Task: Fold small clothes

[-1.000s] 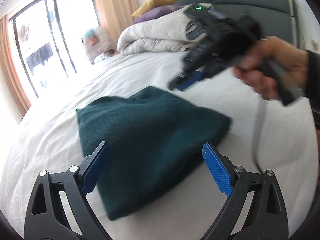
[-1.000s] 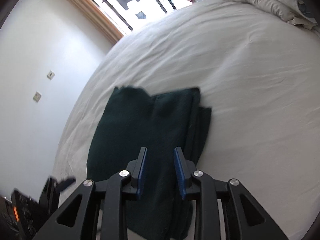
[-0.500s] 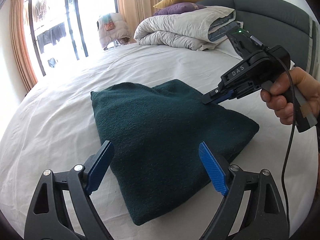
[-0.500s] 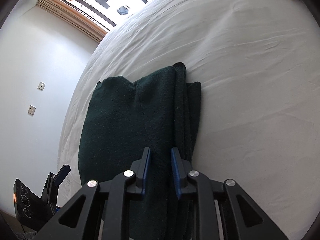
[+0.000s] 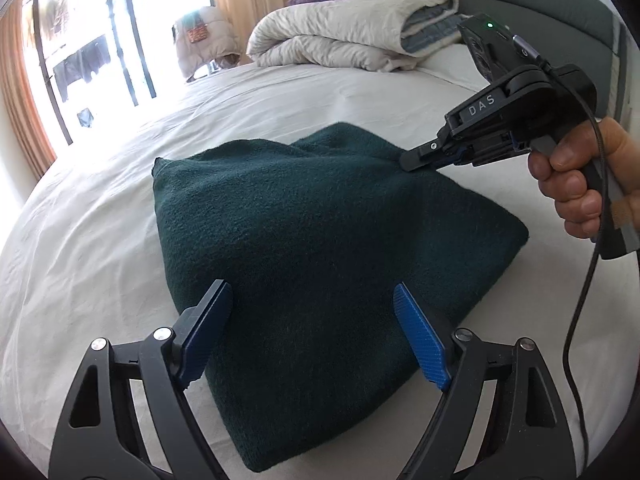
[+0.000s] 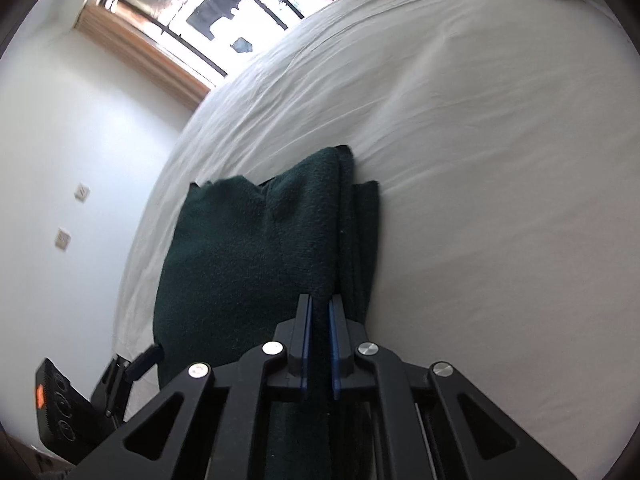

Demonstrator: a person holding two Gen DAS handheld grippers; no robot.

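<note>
- Nearest, the left gripper (image 5: 312,336) hangs low over the near end of the dark green fleece garment (image 5: 320,240), its jaws spread wide to either side of the cloth; they have just been closing a little, and neither blue pad (image 5: 418,346) presses on the fabric.
- Just beyond, the garment lies already folded into a thick pad near the middle of the white bed sheet (image 5: 100,240), one corner pointing toward the near edge of the bed.
- Further right, the right gripper (image 5: 408,160), held in a person's hand (image 5: 576,184), bites the garment's far right edge; in its own wrist view the right gripper's jaws have just been closing and now pinch a ridge of the layered fleece between nearly touching pads (image 6: 306,344).
- By my reading, the step in hand is taking hold for another fold: one side is secured, the other not yet.
- Next, the left jaws would need to come down and close on the near edge, taking every layer, so both ends lift together and the stack does not slide apart.
- Farthest off, a rolled white duvet (image 5: 352,36) with purple and yellow cushions rests against the grey headboard (image 5: 540,4), and a bright window (image 5: 80,48) stands at the far left.
</note>
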